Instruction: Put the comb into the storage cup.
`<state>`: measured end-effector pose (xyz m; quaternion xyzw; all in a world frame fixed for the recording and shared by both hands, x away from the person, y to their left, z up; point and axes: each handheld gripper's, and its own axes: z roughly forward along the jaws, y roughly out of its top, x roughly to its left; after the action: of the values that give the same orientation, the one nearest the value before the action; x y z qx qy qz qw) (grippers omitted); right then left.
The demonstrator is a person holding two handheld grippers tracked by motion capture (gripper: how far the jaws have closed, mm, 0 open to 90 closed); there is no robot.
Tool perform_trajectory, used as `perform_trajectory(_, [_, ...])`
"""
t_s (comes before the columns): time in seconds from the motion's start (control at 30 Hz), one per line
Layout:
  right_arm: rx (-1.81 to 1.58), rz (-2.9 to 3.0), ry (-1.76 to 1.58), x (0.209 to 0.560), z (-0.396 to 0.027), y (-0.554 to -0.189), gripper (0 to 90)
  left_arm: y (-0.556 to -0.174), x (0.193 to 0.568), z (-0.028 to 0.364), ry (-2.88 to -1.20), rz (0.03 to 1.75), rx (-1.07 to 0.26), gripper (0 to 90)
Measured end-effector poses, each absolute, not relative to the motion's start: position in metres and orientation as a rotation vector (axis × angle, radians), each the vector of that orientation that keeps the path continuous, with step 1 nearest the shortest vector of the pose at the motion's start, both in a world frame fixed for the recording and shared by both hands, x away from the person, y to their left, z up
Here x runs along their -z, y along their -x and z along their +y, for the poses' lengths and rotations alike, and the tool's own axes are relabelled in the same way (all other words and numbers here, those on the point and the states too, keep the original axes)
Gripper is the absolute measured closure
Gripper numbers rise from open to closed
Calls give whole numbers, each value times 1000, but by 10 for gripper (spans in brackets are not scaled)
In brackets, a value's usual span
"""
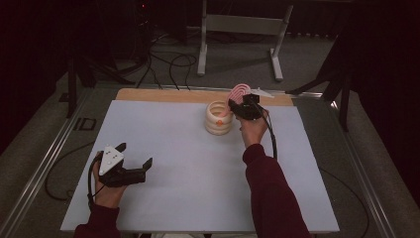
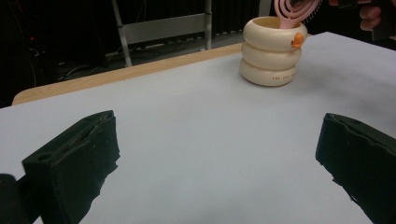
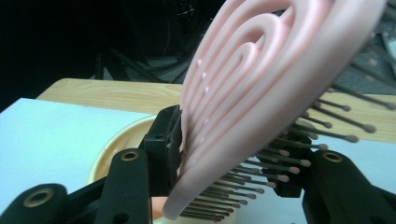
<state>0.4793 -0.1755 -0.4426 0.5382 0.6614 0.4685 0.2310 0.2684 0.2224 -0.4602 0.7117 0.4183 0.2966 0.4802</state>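
Note:
A cream ribbed cup point(image 1: 218, 118) stands at the far middle of the white table point(image 1: 188, 173); in the left gripper view the cup point(image 2: 271, 51) carries a small orange figure point(image 2: 297, 41) on its side. A pink hairbrush point(image 1: 239, 92) stands tilted with its lower end in the cup. In the right gripper view the hairbrush point(image 3: 261, 84) sits between the jaws of my right gripper point(image 3: 229, 154); its back lies against one pad and the bristles run straight, unbent, toward the other. My left gripper point(image 1: 134, 154) rests near the front left, wide open and holding nothing.
A wooden strip point(image 1: 198, 95) runs along the table's far edge. Beyond it a metal frame point(image 1: 237, 29) stands on the floor among cables. Dark curtains close off both sides.

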Motion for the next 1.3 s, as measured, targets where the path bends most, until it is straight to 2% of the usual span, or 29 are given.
perform_trajectory(0.2, [-1272,1842,-1463,441,-176,-478,492,-268,460,222,-1740,1019,-724,1])
perform_trajectory(0.57, [-1250,1863,-1478,441,-180,-479,397,-268,460,222,-1739,1020,-725,1])
perform_trajectory(0.77, [-1231,1888,-1485,442,-182,-479,332,-268,461,222,-1741,1020,-725,1])
perform_trajectory(1.03, [-1209,1921,-1471,440,-184,-479,194,-269,461,222,-1741,1020,-726,1])
perform_trajectory(1.23, [-1203,1923,-1466,440,-184,-479,186,-269,461,222,-1741,1020,-726,1])
perform_trajectory(1.27, [-1193,1930,-1453,438,-185,-478,146,-269,461,221,-1742,1020,-728,1])
perform_trajectory(1.3, [-1193,1930,-1453,438,-185,-478,146,-269,461,221,-1742,1020,-728,1])
